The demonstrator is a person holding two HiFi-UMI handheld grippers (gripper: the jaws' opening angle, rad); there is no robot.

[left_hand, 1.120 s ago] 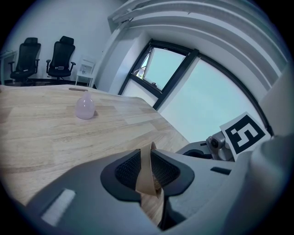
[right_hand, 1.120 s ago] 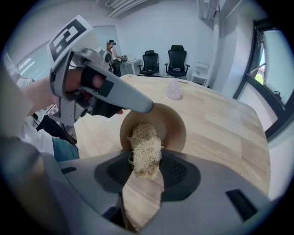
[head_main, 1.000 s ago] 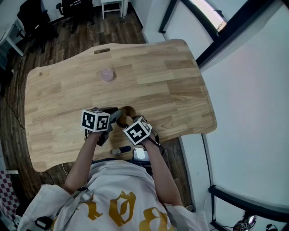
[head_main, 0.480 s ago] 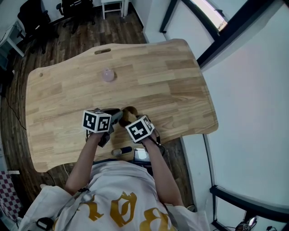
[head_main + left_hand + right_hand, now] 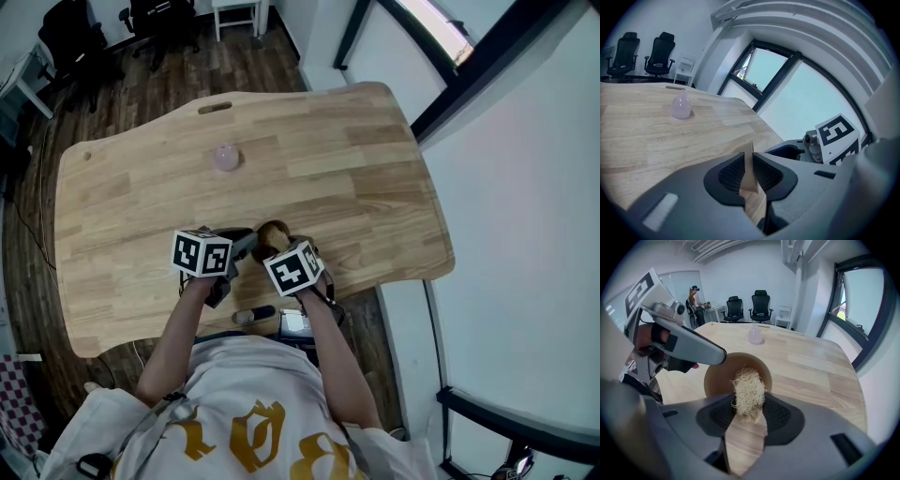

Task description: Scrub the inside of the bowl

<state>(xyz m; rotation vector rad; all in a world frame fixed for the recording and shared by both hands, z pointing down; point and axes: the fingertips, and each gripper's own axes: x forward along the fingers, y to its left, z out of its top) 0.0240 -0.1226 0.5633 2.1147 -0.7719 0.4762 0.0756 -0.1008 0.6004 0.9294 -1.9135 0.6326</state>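
Beyond both grippers: bare table (image 5: 366, 169), open to its far edge. Lone obstacle: small pink bottle (image 5: 226, 157), upright, well ahead of the left gripper (image 5: 249, 241). Close in, tight: left gripper clamps the bowl (image 5: 274, 229) rim, barring its left side; the scrubber (image 5: 748, 392) held in the right gripper (image 5: 272, 246) fills the near side. Open tabletop to right gripper's right.

The head view is looking steeply down from above the person onto the whole table (image 5: 356, 169). Each gripper view is riding low, close behind its jaws, facing across the tabletop; all three are sharing the pink bottle (image 5: 226, 157)
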